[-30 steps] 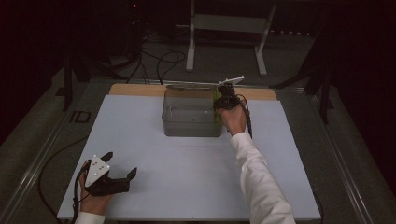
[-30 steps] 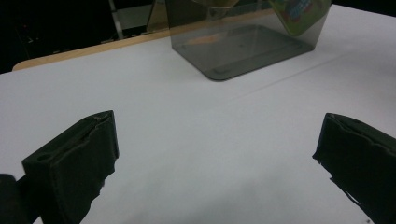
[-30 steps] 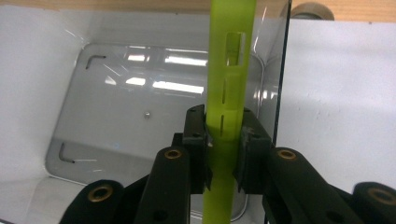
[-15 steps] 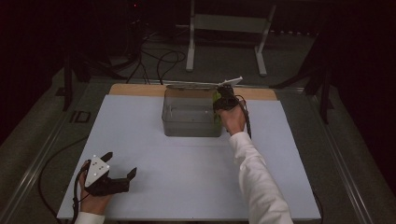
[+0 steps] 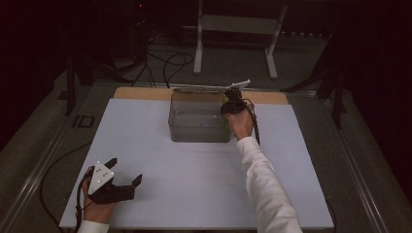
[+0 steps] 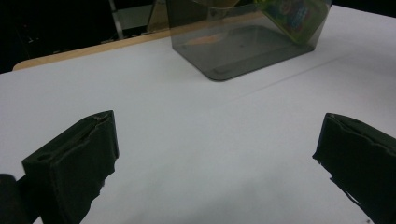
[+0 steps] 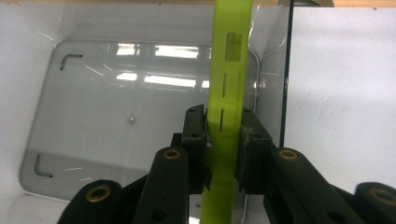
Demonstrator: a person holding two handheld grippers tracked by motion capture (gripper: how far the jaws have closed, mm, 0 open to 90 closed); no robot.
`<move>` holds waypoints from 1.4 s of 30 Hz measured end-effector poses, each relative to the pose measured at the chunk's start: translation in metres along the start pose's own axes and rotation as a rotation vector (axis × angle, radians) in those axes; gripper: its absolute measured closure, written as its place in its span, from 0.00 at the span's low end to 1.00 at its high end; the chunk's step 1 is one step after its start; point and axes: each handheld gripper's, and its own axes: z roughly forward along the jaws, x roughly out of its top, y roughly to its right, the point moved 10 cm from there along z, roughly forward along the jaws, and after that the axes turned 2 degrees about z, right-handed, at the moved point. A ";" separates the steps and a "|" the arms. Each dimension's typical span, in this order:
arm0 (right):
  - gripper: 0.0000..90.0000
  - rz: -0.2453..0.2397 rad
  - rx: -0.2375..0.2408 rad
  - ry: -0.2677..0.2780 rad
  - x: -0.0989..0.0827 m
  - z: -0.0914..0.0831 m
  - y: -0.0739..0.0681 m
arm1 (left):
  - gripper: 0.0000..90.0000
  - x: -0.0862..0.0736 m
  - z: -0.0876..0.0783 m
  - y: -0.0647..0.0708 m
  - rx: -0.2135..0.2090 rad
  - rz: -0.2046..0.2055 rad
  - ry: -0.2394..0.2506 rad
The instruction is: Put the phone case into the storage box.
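At the upper middle of the high view, the right gripper (image 7: 223, 140) is clamped on a yellow-green package (image 7: 229, 84) inside a clear bin (image 5: 199, 119). At lower left, the left gripper (image 5: 127, 175) rests with its jaws wide apart on the white counter (image 5: 194, 179).

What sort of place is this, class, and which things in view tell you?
Probably a lab recording bench: a white table in a dark room, cables on the floor, a metal stand behind, and a clear bin.
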 end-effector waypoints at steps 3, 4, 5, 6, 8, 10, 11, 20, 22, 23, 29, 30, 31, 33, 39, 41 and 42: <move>0.85 0.006 0.003 0.000 0.000 0.001 0.000 | 0.00 0.000 0.000 0.000 -0.001 0.001 -0.001; 0.85 0.010 0.004 -0.001 0.000 0.001 0.000 | 0.00 0.000 0.000 0.000 -0.001 0.001 -0.001; 0.85 0.010 0.004 -0.001 0.000 0.001 0.000 | 0.00 0.000 0.000 0.000 -0.001 0.001 -0.001; 0.85 0.027 0.025 -0.007 0.000 0.002 -0.001 | 0.00 0.000 0.000 0.000 -0.001 0.000 0.000; 0.85 0.031 0.026 -0.008 0.000 0.002 -0.002 | 0.00 0.000 0.000 0.000 -0.001 0.000 -0.001; 0.85 0.045 0.042 -0.011 -0.001 0.002 -0.003 | 0.00 0.000 0.000 0.000 -0.001 0.000 -0.001; 0.86 0.047 0.038 -0.011 -0.001 0.002 -0.002 | 0.00 0.000 0.000 0.000 -0.001 0.001 -0.001; 0.86 0.067 0.061 -0.014 -0.001 0.001 -0.005 | 0.00 0.000 0.000 0.000 0.000 0.000 0.000; 0.86 0.067 0.063 -0.015 -0.001 0.001 -0.006 | 0.00 0.000 0.000 0.000 0.001 0.000 0.000; 0.86 0.069 0.062 -0.015 -0.001 0.001 -0.006 | 0.00 0.000 0.000 0.000 0.001 0.000 0.000; 0.86 0.093 0.082 -0.024 -0.001 0.001 -0.007 | 0.00 0.000 0.000 0.000 0.000 -0.002 0.001; 0.86 0.095 0.082 -0.025 -0.001 0.000 -0.007 | 0.00 0.000 0.000 0.000 0.000 -0.002 0.001; 0.86 0.097 0.083 -0.027 -0.001 0.000 -0.007 | 0.00 0.000 0.000 0.000 0.000 -0.001 0.000; 0.86 0.104 0.094 -0.030 -0.001 0.001 -0.008 | 0.00 0.000 0.000 0.000 0.000 0.000 -0.001; 0.86 0.091 0.081 -0.029 -0.001 0.003 -0.008 | 0.00 0.000 0.000 0.000 0.001 0.000 0.001; 0.86 0.091 0.080 -0.027 0.000 0.004 -0.008 | 0.00 0.000 0.000 0.000 0.001 0.000 -0.001; 0.86 0.092 0.083 -0.030 0.000 0.005 -0.008 | 0.00 0.000 0.000 0.000 0.001 -0.001 0.001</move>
